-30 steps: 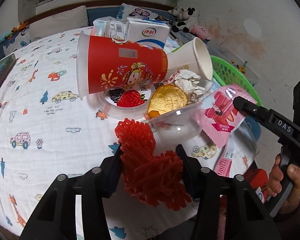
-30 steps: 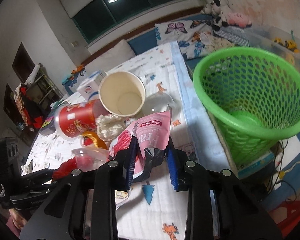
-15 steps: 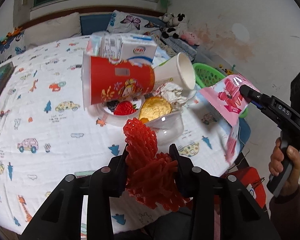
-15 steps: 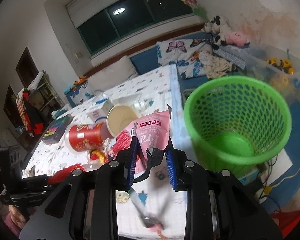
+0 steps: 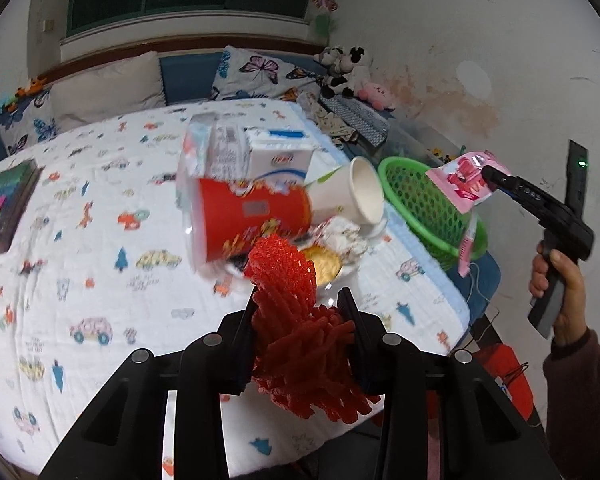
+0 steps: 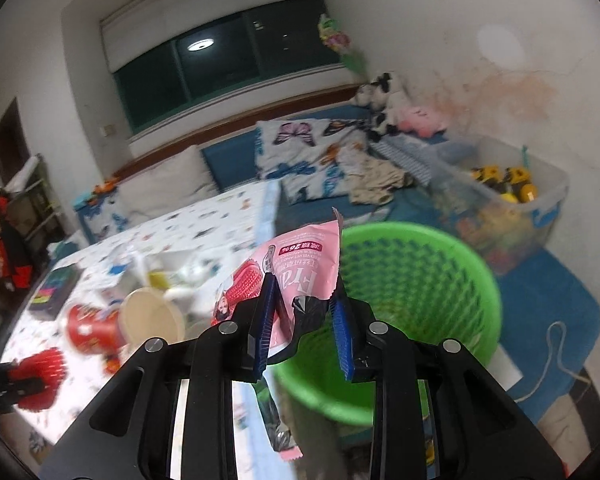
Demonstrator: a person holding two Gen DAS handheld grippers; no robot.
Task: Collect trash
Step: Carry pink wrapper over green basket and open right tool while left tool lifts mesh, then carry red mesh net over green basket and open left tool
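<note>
My left gripper (image 5: 300, 312) is shut on a red foam fruit net (image 5: 296, 320) and holds it above the table's near edge. My right gripper (image 6: 306, 300) is shut on a pink snack wrapper (image 6: 300, 264), held in the air over the near rim of the green mesh basket (image 6: 420, 280). From the left wrist view the wrapper (image 5: 464, 180) hangs above the basket (image 5: 416, 204). On the table lie a red paper cup (image 5: 248, 216), a white paper cup (image 5: 352, 192), milk cartons (image 5: 260, 152) and a clear food tray (image 5: 328, 264) with crumpled paper.
The table has a white cloth with cartoon cars (image 5: 100, 240). A dark book (image 5: 4, 204) lies at its far left. Pillows and plush toys (image 5: 344, 68) line the bench behind. A clear toy bin (image 6: 508, 200) stands beyond the basket on a blue mat.
Both grippers have risen and pulled back from the pile. The right one has carried the pink wrapper rightward over the basket. The left one has lifted the red net off the table.
</note>
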